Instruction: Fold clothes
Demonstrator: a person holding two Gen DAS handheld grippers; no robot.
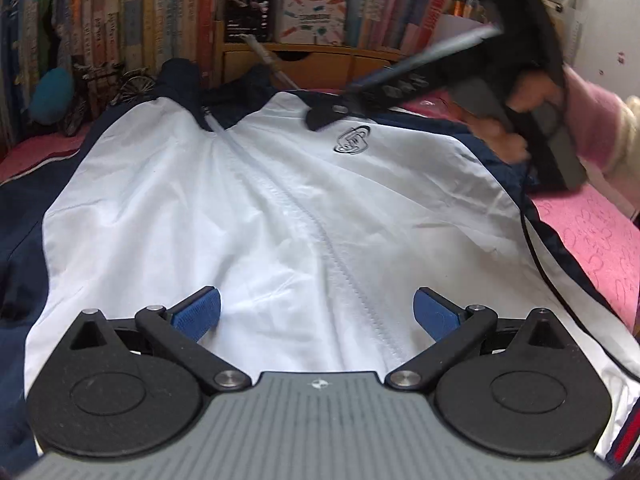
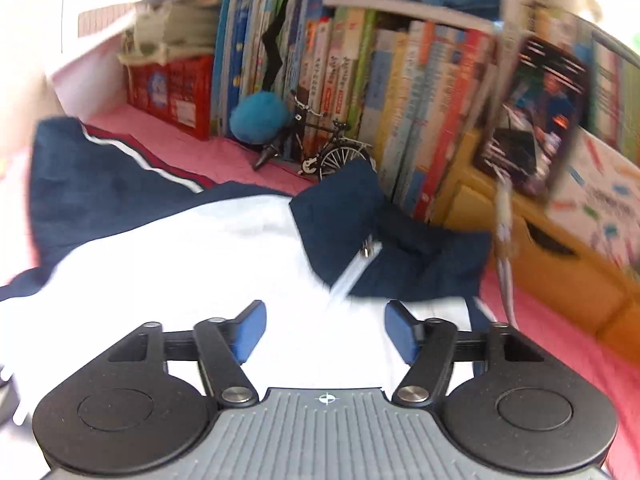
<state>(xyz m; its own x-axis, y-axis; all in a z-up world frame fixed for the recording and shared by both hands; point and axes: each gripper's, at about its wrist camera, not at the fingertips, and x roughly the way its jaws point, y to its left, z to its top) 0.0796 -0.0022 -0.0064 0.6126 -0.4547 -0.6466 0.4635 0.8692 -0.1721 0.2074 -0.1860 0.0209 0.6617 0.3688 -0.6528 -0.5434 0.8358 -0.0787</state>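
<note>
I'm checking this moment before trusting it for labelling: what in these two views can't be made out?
- Jacket hem: left wrist view, hidden under the left gripper body.
- Left sleeve: cut off by the frame edge.
- Right gripper fingertips: left wrist view, motion-blurred; open or shut unclear there.
- Book titles: right wrist view, blurred.
- Zipper pull: right wrist view, small and smeared.

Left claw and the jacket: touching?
Cannot tell. In the left wrist view the open left claw hangs over the white jacket front, but no contact or gap under its fingers shows plainly.
</note>
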